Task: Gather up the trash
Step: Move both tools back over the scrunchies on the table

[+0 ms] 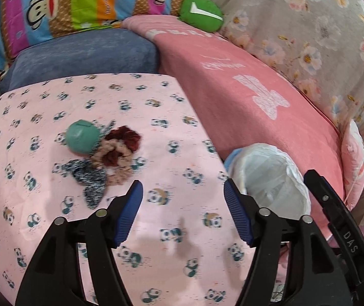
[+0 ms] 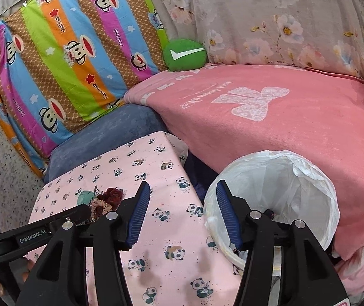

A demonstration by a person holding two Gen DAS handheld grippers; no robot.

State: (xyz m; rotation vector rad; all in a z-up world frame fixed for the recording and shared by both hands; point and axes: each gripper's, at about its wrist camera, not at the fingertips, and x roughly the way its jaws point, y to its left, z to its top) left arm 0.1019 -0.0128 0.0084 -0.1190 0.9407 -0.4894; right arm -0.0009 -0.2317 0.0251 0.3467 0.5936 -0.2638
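Note:
A small pile lies on the pink panda-print table (image 1: 171, 127): a crumpled teal ball (image 1: 82, 136), dark red and beige scrunchies (image 1: 116, 150) and a speckled dark one (image 1: 90, 181). The pile also shows in the right wrist view (image 2: 105, 200). A bin lined with a white plastic bag (image 2: 284, 191) stands at the table's right edge, also in the left wrist view (image 1: 271, 178). My left gripper (image 1: 183, 196) is open and empty, just right of and nearer than the pile. My right gripper (image 2: 180, 199) is open and empty, over the table edge beside the bin.
A pink blanket (image 2: 271, 117) covers the bed to the right. A blue cushion (image 1: 85, 56), a striped monkey-print quilt (image 2: 62, 58), a green check-mark pillow (image 2: 184, 54) and a floral cover (image 1: 309, 30) lie behind. The left gripper's body (image 2: 28, 234) shows at the left.

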